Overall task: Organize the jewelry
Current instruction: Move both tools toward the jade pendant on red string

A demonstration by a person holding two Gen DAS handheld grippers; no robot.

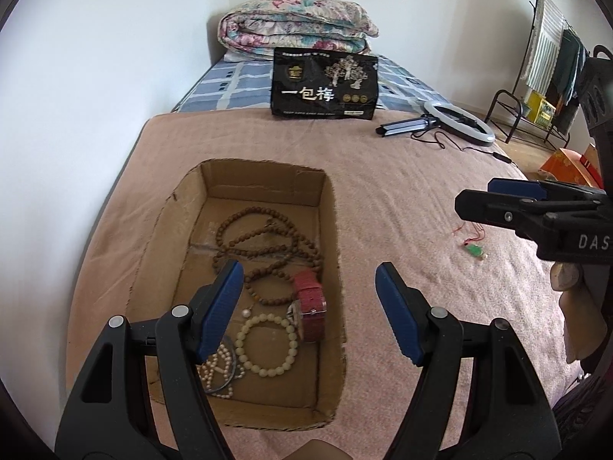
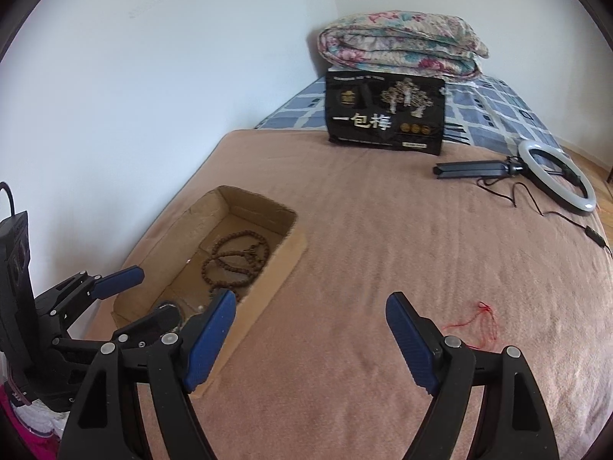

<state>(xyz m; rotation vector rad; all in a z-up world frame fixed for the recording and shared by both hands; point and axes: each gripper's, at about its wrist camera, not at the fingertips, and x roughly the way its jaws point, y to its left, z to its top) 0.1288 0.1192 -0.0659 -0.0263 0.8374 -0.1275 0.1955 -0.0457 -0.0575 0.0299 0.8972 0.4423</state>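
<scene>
An open cardboard box [image 1: 329,207] lies on the pink blanket, near the wall side of the bed. Inside are a long brown bead necklace [image 1: 264,241], a red watch strap [image 1: 310,299], a pale bead bracelet [image 1: 266,345] and a pearl strand [image 1: 216,368]. My left gripper [image 1: 309,272] hovers open over the box's near right part, holding nothing. A green pendant [image 1: 475,250] on a red string [image 2: 483,322] rests on the blanket to the right. My right gripper [image 2: 311,299] is open and empty, left of the string; the pendant is hidden in that view.
A black printed bag [image 1: 325,84] stands mid-bed before a folded floral quilt [image 1: 295,23]. A ring light [image 1: 459,120] with folded tripod and cable lies at the far right. A clothes rack [image 1: 544,76] stands beyond the bed. A white wall runs along the left.
</scene>
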